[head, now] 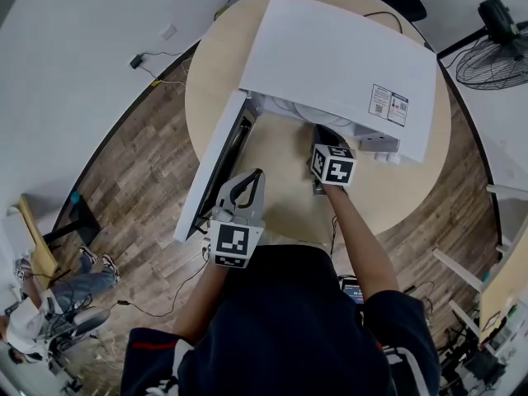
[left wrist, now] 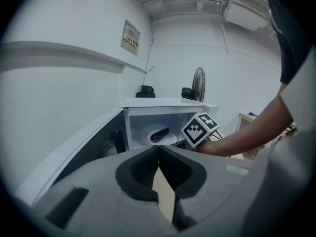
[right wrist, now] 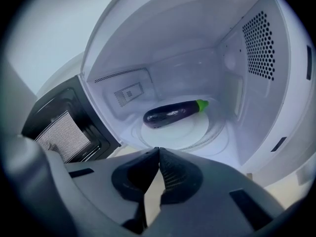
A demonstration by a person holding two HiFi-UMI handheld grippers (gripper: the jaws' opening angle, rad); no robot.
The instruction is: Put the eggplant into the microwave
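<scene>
Fingers (right wrist: 175, 174) pressed together, empty, the right gripper (right wrist: 158, 151) faces the eggplant (right wrist: 173, 113) — straight ahead, lying crosswise on the turntable (right wrist: 197, 132) inside the microwave (right wrist: 256, 107); left gripper (left wrist: 159, 148), likewise closed, is farther.

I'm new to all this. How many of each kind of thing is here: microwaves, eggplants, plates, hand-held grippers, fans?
Microwave: 1
Eggplant: 1
White plate: 1
Hand-held grippers: 2, the left hand-held gripper and the right hand-held gripper
Fan: 1
Total: 6
</scene>
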